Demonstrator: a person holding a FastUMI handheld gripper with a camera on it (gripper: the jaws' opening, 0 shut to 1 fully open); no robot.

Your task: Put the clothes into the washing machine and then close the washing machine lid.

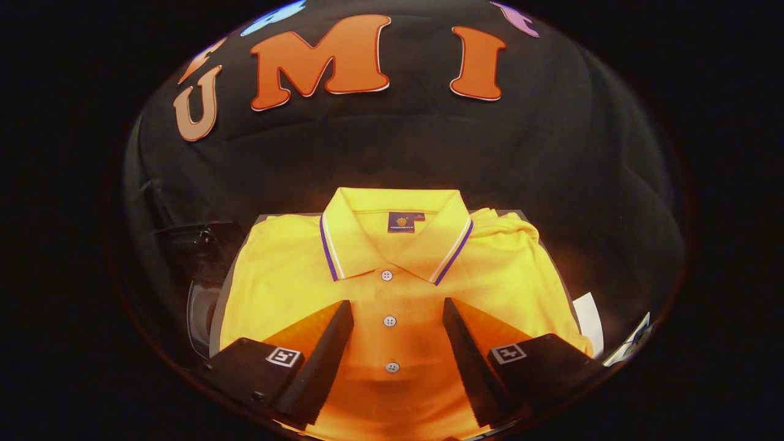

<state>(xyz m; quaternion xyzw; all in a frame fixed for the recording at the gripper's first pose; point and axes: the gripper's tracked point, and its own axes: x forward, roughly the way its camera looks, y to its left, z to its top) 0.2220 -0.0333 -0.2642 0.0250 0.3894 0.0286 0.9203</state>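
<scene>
Yellow polo shirt lies folded and flat, front up, collar pointing away from the gripper toward the booth wall. Collar has a purple and white stripe along its edge, a small dark label sits inside the neck, and three white buttons run down the placket. Shirt rests on a flat grey surface, visible only as a thin margin along the far and left edges of the fabric. Right shoulder area of the shirt is bunched up slightly, rest is smooth. Gripper is spread wide, holding nothing; its two fingers sit over the lower half of the shirt, one on each side of the button placket, with the middle button about centred between the tips. Cannot tell whether the fingers touch the fabric or hang just above it. Left of the shirt, just off the grey surface, there is a dark object with a curved glossy edge; too dark to identify. Right of the shirt, near the right finger, a white paper-like piece sticks out from under the fabric edge. Black cloth wall stands behind it all.
</scene>
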